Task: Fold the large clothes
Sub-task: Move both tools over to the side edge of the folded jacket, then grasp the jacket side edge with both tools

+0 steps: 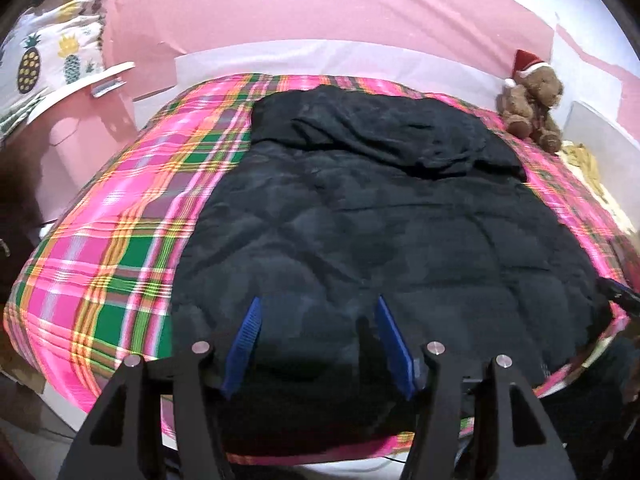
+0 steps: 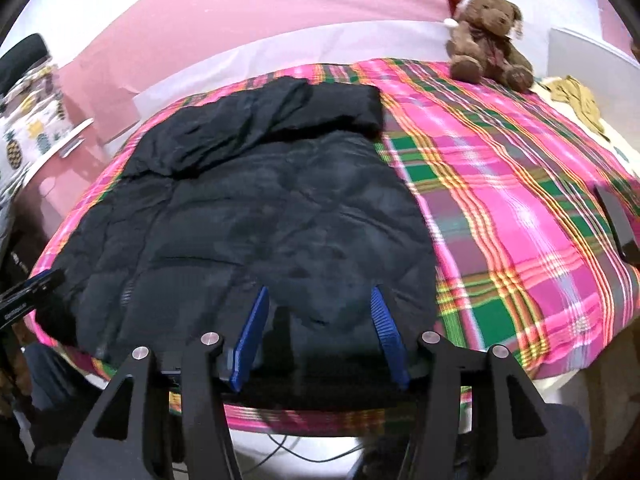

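Two pairs of tongs, left (image 1: 318, 346) and right (image 2: 318, 336), hover open and empty over the near hem of a dark quilted jacket (image 1: 360, 220) spread on the plaid bed (image 1: 120, 240): probably soft, bulky, slippery-shelled, best pinched at the hem corners.

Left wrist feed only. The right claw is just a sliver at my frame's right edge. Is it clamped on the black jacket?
Observer: No. The right claw is open, with its blue pads spread over the black jacket's near hem and no fabric pinched. I can't tell whether the tips touch the cloth.
Operator: Anything on the bed to the right of the jacket that I'm missing?
Observer: Yes, a flat dark slab, possibly a phone, lies near the right edge of the plaid bedspread, well apart from the jacket.
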Demonstrator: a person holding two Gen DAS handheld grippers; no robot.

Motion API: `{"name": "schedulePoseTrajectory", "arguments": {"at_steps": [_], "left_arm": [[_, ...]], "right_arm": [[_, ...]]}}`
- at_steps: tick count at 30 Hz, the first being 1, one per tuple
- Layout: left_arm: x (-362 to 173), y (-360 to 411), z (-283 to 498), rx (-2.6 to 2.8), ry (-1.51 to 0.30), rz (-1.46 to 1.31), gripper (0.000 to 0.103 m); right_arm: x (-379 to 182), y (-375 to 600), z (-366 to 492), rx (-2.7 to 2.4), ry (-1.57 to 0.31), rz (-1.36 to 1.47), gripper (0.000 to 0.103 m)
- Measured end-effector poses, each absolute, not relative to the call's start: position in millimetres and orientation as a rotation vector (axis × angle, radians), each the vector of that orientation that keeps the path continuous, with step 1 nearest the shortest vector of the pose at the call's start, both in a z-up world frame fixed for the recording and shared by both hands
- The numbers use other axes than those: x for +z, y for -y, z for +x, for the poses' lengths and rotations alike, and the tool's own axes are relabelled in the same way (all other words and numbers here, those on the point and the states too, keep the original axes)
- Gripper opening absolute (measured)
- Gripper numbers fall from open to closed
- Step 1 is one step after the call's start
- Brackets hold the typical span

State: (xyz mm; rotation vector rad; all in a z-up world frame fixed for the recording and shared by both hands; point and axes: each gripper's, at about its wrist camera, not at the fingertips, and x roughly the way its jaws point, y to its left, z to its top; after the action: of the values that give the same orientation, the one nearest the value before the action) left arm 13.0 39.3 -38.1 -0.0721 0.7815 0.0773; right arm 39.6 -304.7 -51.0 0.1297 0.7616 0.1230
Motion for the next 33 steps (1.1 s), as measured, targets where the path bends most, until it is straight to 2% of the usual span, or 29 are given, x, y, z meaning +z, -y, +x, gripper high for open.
{"name": "schedulePoseTrajectory", "arguments": {"at_steps": [10,12,14,19,29,32,33], "left_arm": [[-56.4,-81.9,17.2,0.161,-0.778,-0.066,0.064],[-58.9,-85.5,17.2,0.167,-0.775,-0.073,0.071],[-62.6,-90.3,18.7,0.164,-0.784,-0.093,0.072],[-74.1,-101.6,13.2,0.104,-0.815,-0.222,0.072],[-85.5,-94.9,18.9,0.061,-0.8,-0.222,0.076],[-85.2,-92.0,24.6,0.072,-0.802,-0.211,0.075],[-84.9,-91.1,25.5,0.074,-0.806,-0.206,0.071]], "right_arm": [[-69.6,337.6,50.6,0.026,-0.791,0.192,0.054],[-73.7,343.2,53.3,0.022,-0.804,0.221,0.054],[-79.3,348.2,55.3,0.027,-0.825,0.263,0.055],[-90.3,355.6,54.8,0.09,-0.867,0.377,0.055],[-99.5,357.5,57.3,0.177,-0.895,0.479,0.057],[-99.4,357.9,62.3,0.177,-0.896,0.482,0.056],[-98.8,356.6,63.2,0.175,-0.9,0.476,0.054]]}}
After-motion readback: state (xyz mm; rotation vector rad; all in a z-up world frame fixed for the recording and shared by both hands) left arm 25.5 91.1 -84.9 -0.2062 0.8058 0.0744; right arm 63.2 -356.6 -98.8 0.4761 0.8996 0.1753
